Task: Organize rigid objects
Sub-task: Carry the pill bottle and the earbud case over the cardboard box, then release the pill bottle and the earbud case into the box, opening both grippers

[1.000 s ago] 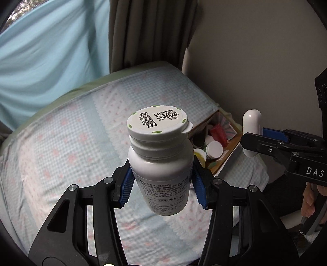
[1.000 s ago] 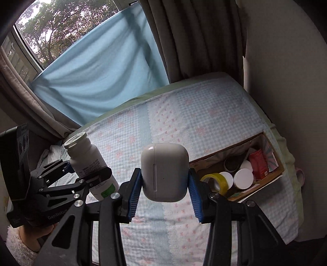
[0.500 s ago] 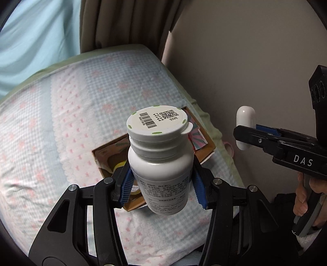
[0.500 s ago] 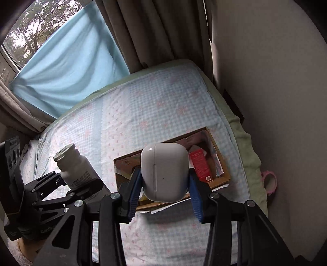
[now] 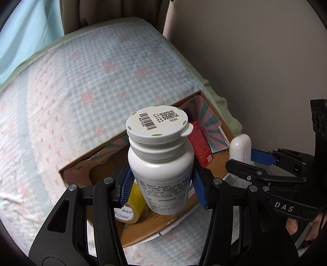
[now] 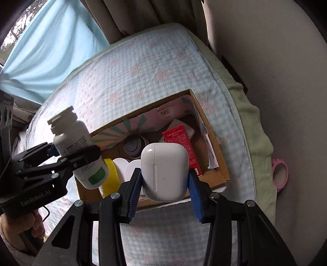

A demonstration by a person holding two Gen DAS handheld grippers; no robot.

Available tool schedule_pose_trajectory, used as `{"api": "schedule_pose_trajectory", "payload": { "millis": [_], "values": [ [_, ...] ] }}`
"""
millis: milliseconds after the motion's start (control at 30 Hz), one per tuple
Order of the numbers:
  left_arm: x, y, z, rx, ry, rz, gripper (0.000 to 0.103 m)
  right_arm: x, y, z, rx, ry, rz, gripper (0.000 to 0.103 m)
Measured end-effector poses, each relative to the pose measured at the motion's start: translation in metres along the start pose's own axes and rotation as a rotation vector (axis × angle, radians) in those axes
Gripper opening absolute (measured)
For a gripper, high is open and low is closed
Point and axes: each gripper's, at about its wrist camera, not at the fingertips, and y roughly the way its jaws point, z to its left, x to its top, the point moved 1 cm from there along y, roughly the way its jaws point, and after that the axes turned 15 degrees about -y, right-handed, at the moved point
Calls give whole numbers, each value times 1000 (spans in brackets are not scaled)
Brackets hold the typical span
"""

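Bottle and case are the two hard things in hand: a white plastic pill bottle (image 5: pixel 161 169) with a flat barcoded flip-top cap sits clamped low on its body between the blue ribbed pads of the left tongs (image 5: pixel 162 189), and a smooth white rounded-rectangle earbud case (image 6: pixel 164 171) is clamped across its sides by the right tongs (image 6: pixel 164 186). Both hang in the air just above an open brown cardboard box (image 6: pixel 221 163) resting on the bed (image 5: pixel 81 81) with its blue-and-pink checked cover. The bottle looks stiff and probably light; its glossy labelled wall could slip, so a hold around the wide cylinder below the shoulder seems soundest, as it is held now. The case looks hard, glossy and curved, likely to squirt out if pinched near its rounded ends, so a grip across the flat flanks seems best. Inside the box lie a yellow tape roll (image 5: pixel 133 201), white round lids (image 6: pixel 126 166), a grey round cap (image 6: pixel 132 146) and a red rectangular carton (image 6: pixel 181 143), leaving little free floor for setting either thing down. Beyond hang a pale blue curtain (image 6: pixel 55 51) and a beige drape (image 6: pixel 143 14).
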Motion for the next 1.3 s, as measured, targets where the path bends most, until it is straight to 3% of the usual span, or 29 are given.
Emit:
{"api": "schedule_pose_trajectory", "payload": {
  "millis": [267, 567, 600, 633, 667, 733, 867, 1033, 1300],
  "values": [
    [18, 60, -1, 22, 83, 69, 47, -5, 54, 3, 14, -63, 62, 41],
    [24, 79, -15, 27, 154, 81, 51, -9, 68, 0, 17, -83, 71, 41],
    [25, 78, -16, 21, 153, 80, 69, -9, 69, 0, 21, -91, 68, 41],
    [27, 76, -17, 10, 152, 80, 103, -10, 68, 1, 18, -100, 66, 44],
    [27, 71, -18, 1, 152, 71, 102, -10, 66, 2, 10, -106, 55, 50],
    [25, 64, -16, -6, 152, 58, 103, -12, 59, 3, -19, -115, 23, 103],
    [21, 56, -5, 29, 123, 41, 103, -19, 49, -1, -66, -94, -18, 103],
    [17, 54, 5, 35, 87, 40, 103, -21, 45, -13, -50, -10, -29, 103],
    [13, 24, 1, 23, 106, 22, 103, -17, 32, -5, -52, 8, -45, 103]
  ]
}}
